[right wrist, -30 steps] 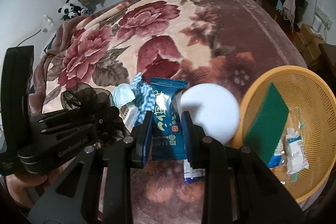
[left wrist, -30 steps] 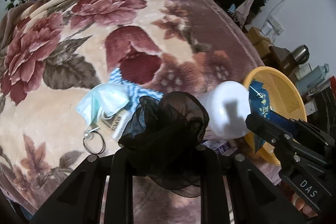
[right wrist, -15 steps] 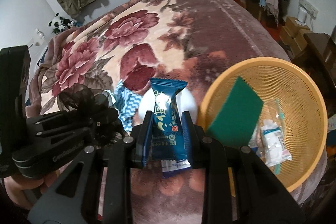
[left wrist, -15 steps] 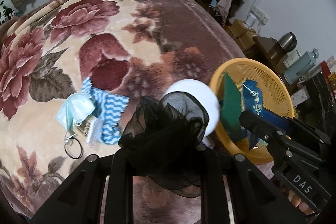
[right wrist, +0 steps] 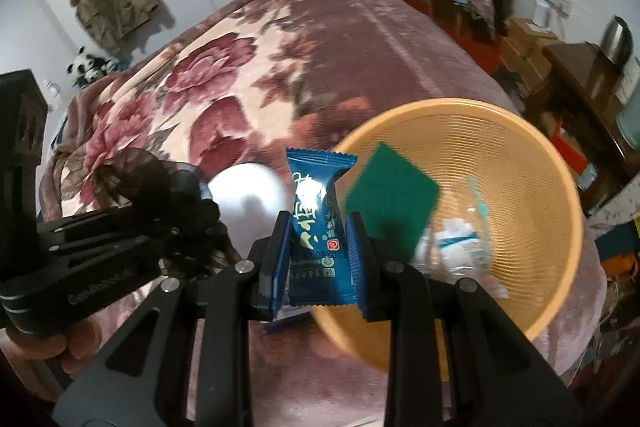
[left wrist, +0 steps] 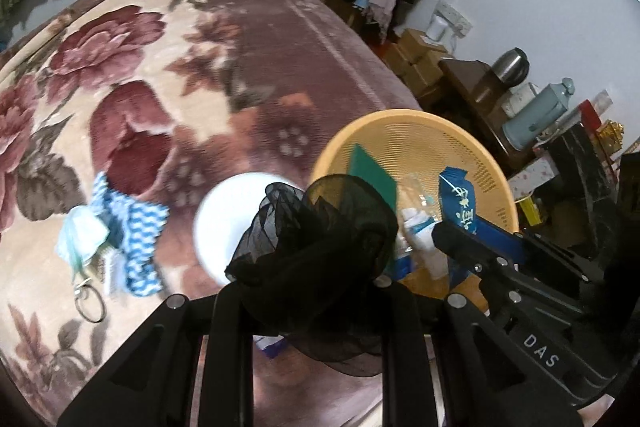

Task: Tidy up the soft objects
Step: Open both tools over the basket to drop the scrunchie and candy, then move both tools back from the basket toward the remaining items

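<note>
**Over the basket's near edge, both loads arriving**

Just ahead of the right gripper [right wrist: 318,247] lies the orange basket [right wrist: 532,163], far closer than it was a second ago, when it sat off to that gripper's right with the white ball [right wrist: 250,187] straight in front. The ball has now slid to the left of its fingers. The jaws are clenched on a blue snack packet [right wrist: 318,223], which stands upright between the pads, its top edge overlapping the basket's near rim.

The left gripper [left wrist: 312,291] has travelled alongside. It grasps a black mesh scrunchie [left wrist: 316,247], bunched up and spilling over its fingertips. Beyond the scrunchie and to its right the basket [left wrist: 472,143] shows a green sponge [left wrist: 370,169] and some clear wrapped packets already inside. Behind to the left, on the floral blanket [left wrist: 160,39], lie a blue striped cloth [left wrist: 136,231], a face mask [left wrist: 82,233] and a key ring [left wrist: 90,303].

I'd judge both soft items are nearly placed: the packet looks ready to drop, while the scrunchie seems to need a little more travel over the rim.
</note>
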Available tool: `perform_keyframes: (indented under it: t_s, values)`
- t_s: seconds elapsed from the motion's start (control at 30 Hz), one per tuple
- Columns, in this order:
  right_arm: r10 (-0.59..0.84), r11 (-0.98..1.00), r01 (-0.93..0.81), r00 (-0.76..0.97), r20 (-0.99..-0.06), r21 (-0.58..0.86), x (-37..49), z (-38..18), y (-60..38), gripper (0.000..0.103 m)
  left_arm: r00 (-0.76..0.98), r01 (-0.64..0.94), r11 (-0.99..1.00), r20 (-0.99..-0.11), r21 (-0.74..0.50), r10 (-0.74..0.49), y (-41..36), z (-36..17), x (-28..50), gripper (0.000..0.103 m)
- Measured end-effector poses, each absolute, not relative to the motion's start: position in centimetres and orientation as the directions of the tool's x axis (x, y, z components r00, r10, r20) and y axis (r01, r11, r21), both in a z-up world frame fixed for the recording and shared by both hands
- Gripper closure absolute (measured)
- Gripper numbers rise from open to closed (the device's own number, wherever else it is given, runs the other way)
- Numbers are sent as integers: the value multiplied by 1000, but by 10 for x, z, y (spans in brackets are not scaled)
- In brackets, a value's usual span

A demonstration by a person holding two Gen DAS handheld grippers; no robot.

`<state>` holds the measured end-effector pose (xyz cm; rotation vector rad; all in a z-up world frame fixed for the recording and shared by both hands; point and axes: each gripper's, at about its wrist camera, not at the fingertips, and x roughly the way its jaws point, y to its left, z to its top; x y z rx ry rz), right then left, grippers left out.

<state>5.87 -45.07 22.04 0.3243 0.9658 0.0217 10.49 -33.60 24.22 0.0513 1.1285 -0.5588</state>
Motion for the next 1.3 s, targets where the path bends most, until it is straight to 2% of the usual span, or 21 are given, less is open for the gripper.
perform_keyframes:
  t_s: [0.2, 0.23, 0.3, 0.33, 0.37, 0.43, 0.47, 0.6, 0.73, 0.77, 1.3]
  values:
    - [105, 935, 222, 570, -815, 276, 48, 216, -494, 73, 255, 503, 824, -866, -261, -431, -381, 230, 100, 82]
    - [100, 932, 234, 569, -816, 277, 48, 214, -499, 73, 243, 516, 813, -864, -270, -441, -390, 227, 99, 77]
    - [89, 920, 266, 570, -817, 286, 45, 211, -512, 72, 215, 527, 801, -867, -285, -450, -400, 221, 98, 52]
    - [92, 911, 283, 568, -818, 299, 43, 208, -519, 60, 204, 524, 800, -868, -293, -452, -403, 219, 98, 31]
    - [97, 901, 301, 560, -823, 311, 44, 205, -525, 47, 207, 518, 804, -869, -293, -450, -404, 217, 97, 24]
    - [81, 883, 349, 545, -835, 314, 41, 200, -535, 33, 210, 509, 808, -868, -295, -449, -403, 216, 97, 15]
    - [72, 878, 362, 546, -835, 313, 40, 199, -539, 30, 207, 506, 809, -868, -300, -451, -402, 216, 97, 8]
    - [73, 867, 378, 548, -833, 324, 35, 196, -545, 28, 228, 501, 815, -864, -291, -449, -397, 220, 94, 4]
    - [83, 867, 377, 537, -840, 326, 37, 192, -542, 7, 241, 508, 814, -861, -282, -448, -394, 226, 89, 1]
    - [83, 868, 376, 534, -841, 325, 36, 192, -540, 5, 247, 507, 816, -861, -277, -446, -393, 228, 88, 1]
    - [59, 871, 391, 515, -855, 296, 31, 195, -534, 3, 279, 482, 839, -863, -253, -420, -370, 234, 84, 1]
